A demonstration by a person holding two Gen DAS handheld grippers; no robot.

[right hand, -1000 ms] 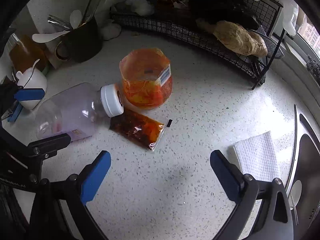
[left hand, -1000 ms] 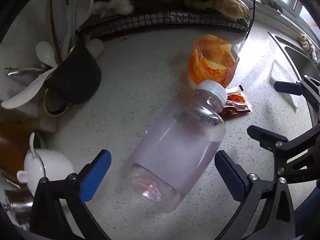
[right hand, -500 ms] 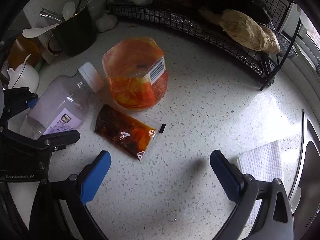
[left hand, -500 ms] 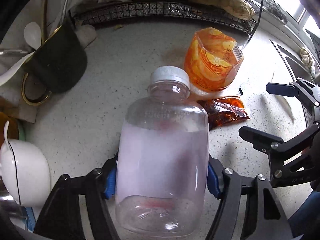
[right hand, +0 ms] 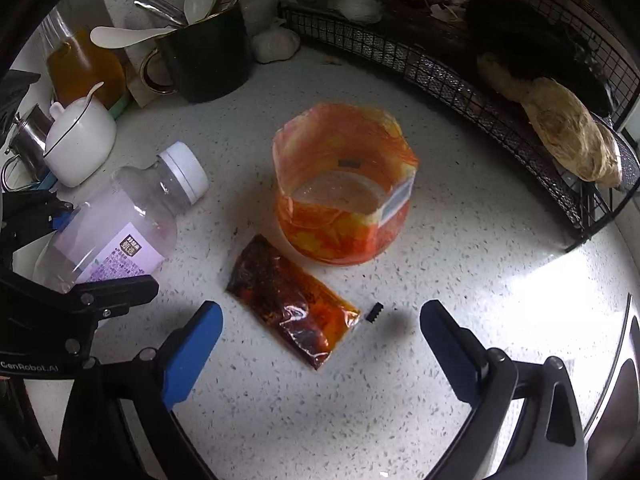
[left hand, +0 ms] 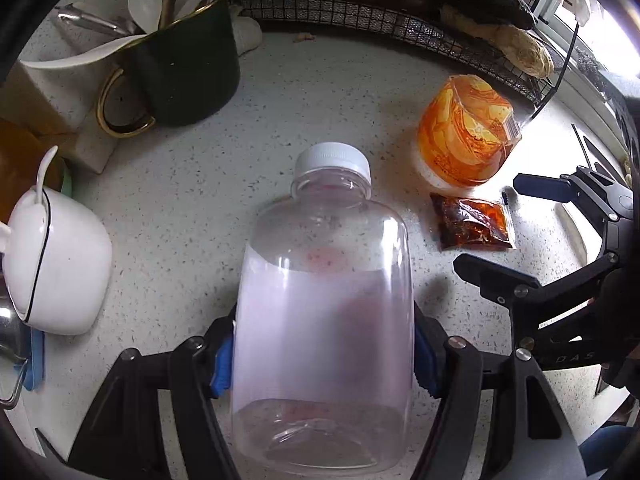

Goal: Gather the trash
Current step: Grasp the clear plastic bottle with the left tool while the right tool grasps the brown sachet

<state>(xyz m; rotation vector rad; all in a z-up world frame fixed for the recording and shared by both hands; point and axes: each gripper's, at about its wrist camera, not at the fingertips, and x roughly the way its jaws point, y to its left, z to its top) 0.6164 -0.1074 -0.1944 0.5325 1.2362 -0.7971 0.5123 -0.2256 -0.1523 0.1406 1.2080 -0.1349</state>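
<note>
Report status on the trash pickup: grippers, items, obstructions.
Left gripper clamped on the plastic bottle. Right gripper open above the sauce packet. Orange wrapper upright beside it. Nothing in the way.

The left gripper (left hand: 323, 364), pointing steeply downward, has just closed on a bottle (left hand: 324, 344); the right gripper (right hand: 320, 332) is spread wide.

A white speckled counter (right hand: 460, 240) carries an open orange pouch (right hand: 344, 208) standing upright, with a dark red sauce packet (right hand: 292, 300) flat just in front. A dark mug (right hand: 208, 60) of spoons, a white lidded pot (right hand: 80, 140) and a wire rack (right hand: 460, 60) line the back.
</note>
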